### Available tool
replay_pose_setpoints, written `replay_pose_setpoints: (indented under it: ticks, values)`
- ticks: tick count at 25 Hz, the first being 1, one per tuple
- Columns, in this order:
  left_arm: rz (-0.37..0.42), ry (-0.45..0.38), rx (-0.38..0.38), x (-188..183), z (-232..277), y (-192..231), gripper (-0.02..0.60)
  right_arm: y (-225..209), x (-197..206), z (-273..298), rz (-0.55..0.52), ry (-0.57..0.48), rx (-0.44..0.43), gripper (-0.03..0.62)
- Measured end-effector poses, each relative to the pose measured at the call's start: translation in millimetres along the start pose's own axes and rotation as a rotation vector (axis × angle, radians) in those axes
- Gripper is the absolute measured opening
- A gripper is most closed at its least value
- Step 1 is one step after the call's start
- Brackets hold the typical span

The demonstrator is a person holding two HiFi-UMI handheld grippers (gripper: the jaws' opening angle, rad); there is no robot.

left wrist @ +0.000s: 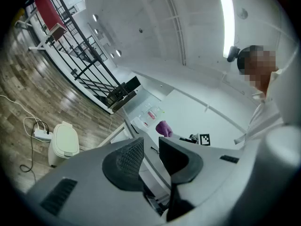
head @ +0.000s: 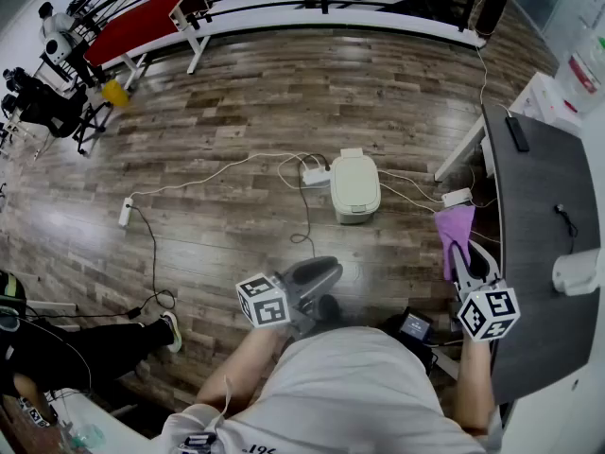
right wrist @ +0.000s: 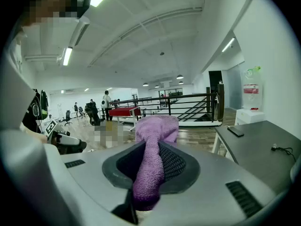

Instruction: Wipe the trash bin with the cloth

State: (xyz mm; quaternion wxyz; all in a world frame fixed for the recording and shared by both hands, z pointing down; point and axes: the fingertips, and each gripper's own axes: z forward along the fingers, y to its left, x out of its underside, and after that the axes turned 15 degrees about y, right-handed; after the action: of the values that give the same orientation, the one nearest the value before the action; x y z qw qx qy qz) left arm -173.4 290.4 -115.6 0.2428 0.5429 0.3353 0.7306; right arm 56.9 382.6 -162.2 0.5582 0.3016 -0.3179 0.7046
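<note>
Nubby woven cloth point(right wrist: 153, 159), glossy wood floor point(head: 236, 112)

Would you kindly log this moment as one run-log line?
right gripper: shut on purple cloth | left gripper: open, empty | trash bin: closed, apart from both grippers

The left gripper point(head: 317, 274) points forward in front of the torso, its 2 jaws slightly apart with nothing between them. The right gripper point(head: 470, 265) tilts slightly downward, its 2 jaws clamped on a purple cloth point(head: 454, 227).
</note>
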Motion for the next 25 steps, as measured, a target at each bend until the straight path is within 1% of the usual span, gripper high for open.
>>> replay_pose_setpoints:
  ticks: [5,10,14,18,25]
  values:
    - [0.004,-0.012,0.004,-6,1,3,0.101,-2,-3,2,-0.015,0.003,0.003,0.086]
    - [0.009,-0.020,-0.009,-13,-6,13,0.101,-1,-9,10,-0.025,0.010,0.000,0.086]
    - [0.002,-0.037,-0.039,-26,-18,22,0.101,3,-17,22,-0.012,0.026,-0.001,0.086]
    - [-0.003,-0.037,-0.067,-29,-27,34,0.101,0,-20,29,0.007,0.045,0.010,0.087]
    - [-0.049,-0.007,-0.112,-22,-38,62,0.101,-9,-18,48,-0.009,0.093,0.057,0.087]
